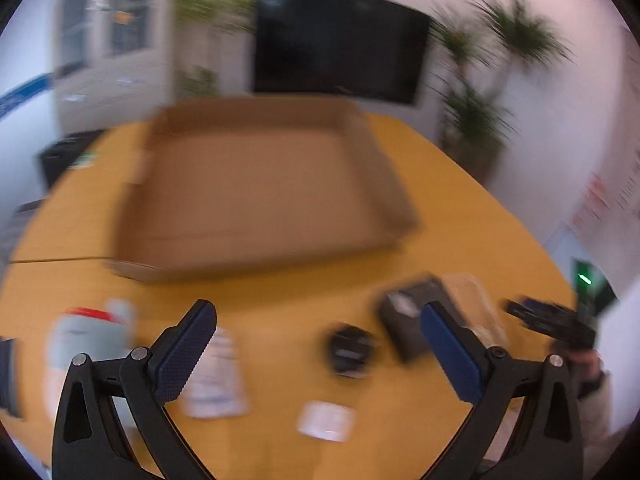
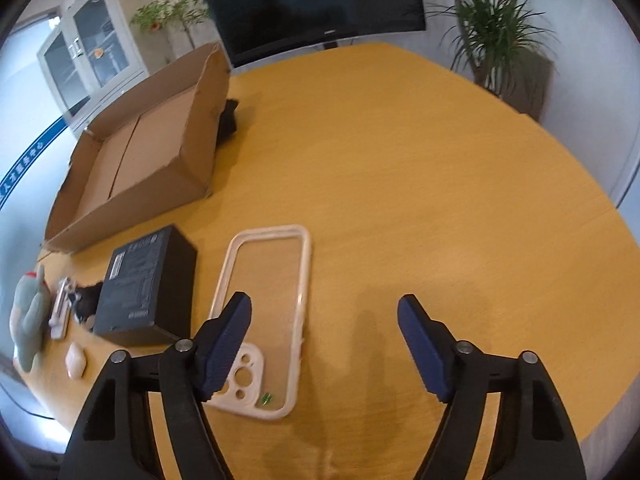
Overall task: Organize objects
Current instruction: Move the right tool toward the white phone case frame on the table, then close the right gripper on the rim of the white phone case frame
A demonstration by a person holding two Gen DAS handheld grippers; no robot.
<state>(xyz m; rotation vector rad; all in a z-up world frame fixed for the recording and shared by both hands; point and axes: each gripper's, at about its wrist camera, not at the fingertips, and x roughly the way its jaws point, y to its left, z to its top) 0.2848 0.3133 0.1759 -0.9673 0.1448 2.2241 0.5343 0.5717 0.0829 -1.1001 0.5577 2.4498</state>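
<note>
A shallow open cardboard box (image 1: 256, 184) lies on the yellow table; it also shows in the right wrist view (image 2: 132, 160), and no items show inside it. My left gripper (image 1: 316, 316) is open and empty above the near table; its view is motion-blurred. Below it lie a small black object (image 1: 350, 350), a black box (image 1: 408, 320), a white case (image 1: 326, 420) and a white packet (image 1: 216, 380). My right gripper (image 2: 324, 308) is open and empty over a clear phone case (image 2: 268, 316), beside the black box (image 2: 144, 284).
A grey plush toy (image 2: 28, 320), a white earbud case (image 2: 75, 360) and a small white item (image 2: 60, 308) lie at the table's left edge. A dark object (image 2: 228, 118) sits behind the cardboard box. A monitor (image 2: 312, 4), plants and a cabinet (image 2: 92, 48) stand beyond the table (image 2: 440, 200).
</note>
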